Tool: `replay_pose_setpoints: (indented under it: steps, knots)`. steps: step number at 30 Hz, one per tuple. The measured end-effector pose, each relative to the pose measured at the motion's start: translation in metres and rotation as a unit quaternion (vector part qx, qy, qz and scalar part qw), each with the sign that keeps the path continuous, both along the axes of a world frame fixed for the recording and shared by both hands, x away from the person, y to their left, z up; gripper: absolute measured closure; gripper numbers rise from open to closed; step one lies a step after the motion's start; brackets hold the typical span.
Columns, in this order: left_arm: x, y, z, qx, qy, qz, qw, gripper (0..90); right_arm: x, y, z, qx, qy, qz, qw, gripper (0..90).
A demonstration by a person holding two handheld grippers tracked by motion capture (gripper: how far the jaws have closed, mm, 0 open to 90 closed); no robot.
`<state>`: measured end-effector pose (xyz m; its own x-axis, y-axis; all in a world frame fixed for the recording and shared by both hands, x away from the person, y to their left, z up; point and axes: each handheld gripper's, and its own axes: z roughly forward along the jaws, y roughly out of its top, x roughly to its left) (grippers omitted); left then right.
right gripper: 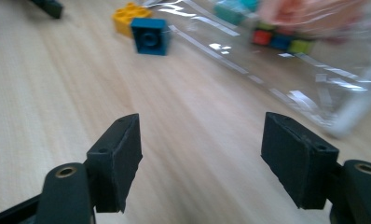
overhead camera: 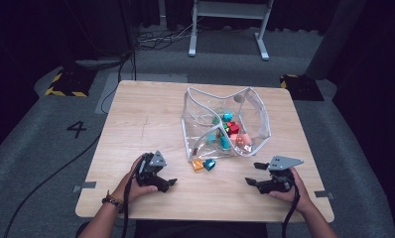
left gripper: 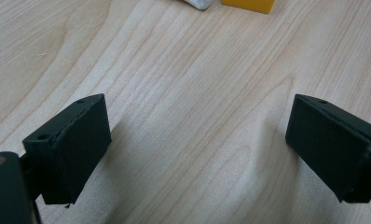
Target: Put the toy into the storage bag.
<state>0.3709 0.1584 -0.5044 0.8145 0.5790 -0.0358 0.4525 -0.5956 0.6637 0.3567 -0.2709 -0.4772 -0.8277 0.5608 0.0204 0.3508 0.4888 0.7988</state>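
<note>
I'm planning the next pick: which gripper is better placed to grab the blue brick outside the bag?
Probably the right gripper: its open jaws face the blue brick across bare table. The left gripper sits about as near but angles away.

table (overhead camera: 151, 119): matt wood grain | bag (overhead camera: 257, 111): glossy clear plastic | bricks (overhead camera: 204, 164): smooth plastic

Two bricks (overhead camera: 203, 164) before the bag (overhead camera: 255, 111) — claws flanking.

Grey carpet floor (overhead camera: 32, 163) surrounds the wooden table (overhead camera: 136, 114); dark walls behind.
</note>
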Motion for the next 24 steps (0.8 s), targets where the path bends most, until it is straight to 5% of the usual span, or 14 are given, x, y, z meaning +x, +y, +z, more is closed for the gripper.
replay_pose_setpoints:
  steps: [11,16,24]
  knots:
    - [0.0,0.0,0.0,0.0,0.0,0.0,1.0,6.8,0.005,0.059,-0.013,-0.006,0.007,0.036,0.9993,29.4]
    - [0.0,0.0,0.0,0.0,0.0,0.0,1.0,6.8,0.009,0.084,-0.016,-0.014,0.015,0.031,0.9993,31.2]
    - [0.0,0.0,0.0,0.0,0.0,0.0,1.0,6.8,0.015,0.116,-0.02,-0.025,-0.008,0.032,0.9991,31.4]
